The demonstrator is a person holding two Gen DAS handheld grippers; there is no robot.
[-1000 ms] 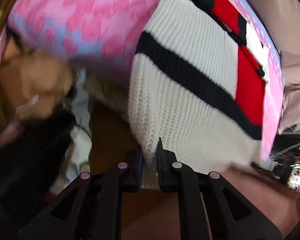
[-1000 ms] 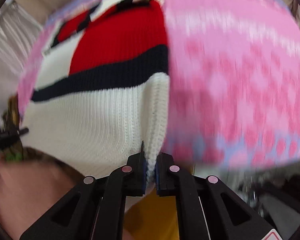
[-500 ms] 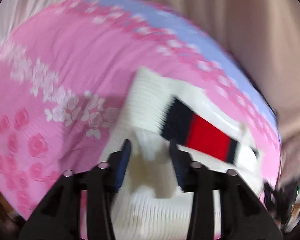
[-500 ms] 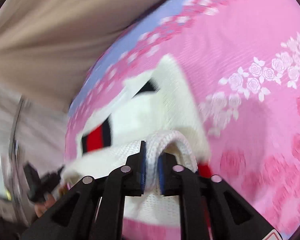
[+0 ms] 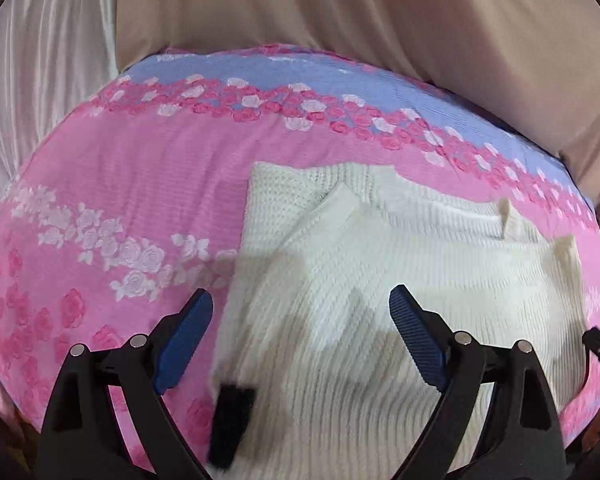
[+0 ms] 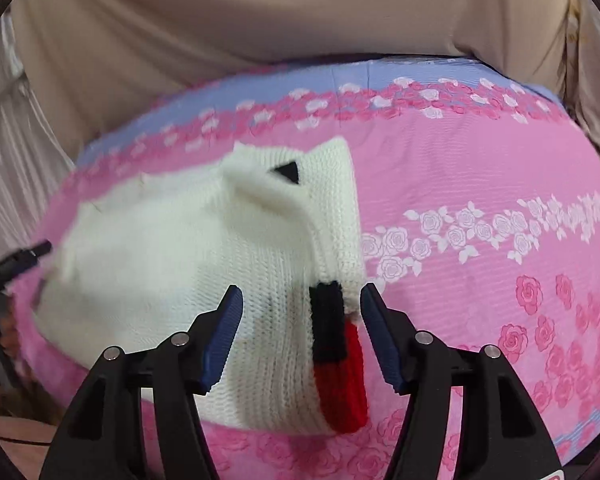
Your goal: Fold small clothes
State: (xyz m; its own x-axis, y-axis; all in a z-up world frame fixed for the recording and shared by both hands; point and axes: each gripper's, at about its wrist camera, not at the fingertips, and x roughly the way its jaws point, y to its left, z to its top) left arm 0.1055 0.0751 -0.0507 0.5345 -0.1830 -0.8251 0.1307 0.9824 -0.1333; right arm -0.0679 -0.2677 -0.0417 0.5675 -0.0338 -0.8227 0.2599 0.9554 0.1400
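A small white knitted sweater (image 5: 380, 280) with black and red stripes lies folded over on the pink rose-patterned cover (image 5: 120, 208). My left gripper (image 5: 300, 332) is open and empty just above the sweater's near left part. In the right wrist view the sweater (image 6: 172, 264) lies at left of centre, its black and red stripe end (image 6: 336, 352) pointing toward me. My right gripper (image 6: 300, 336) is open, its jaws either side of that stripe end, holding nothing.
The pink cover (image 6: 480, 208) has a blue band at its far edge (image 5: 300, 72). Beige curtain fabric (image 5: 340, 12) hangs behind it. The other gripper's tip (image 6: 24, 258) shows at the left edge of the right wrist view.
Both grippers held the sweater up by its edge a second ago. It has since been laid down folded on the cover, and both grippers have opened and let it go.
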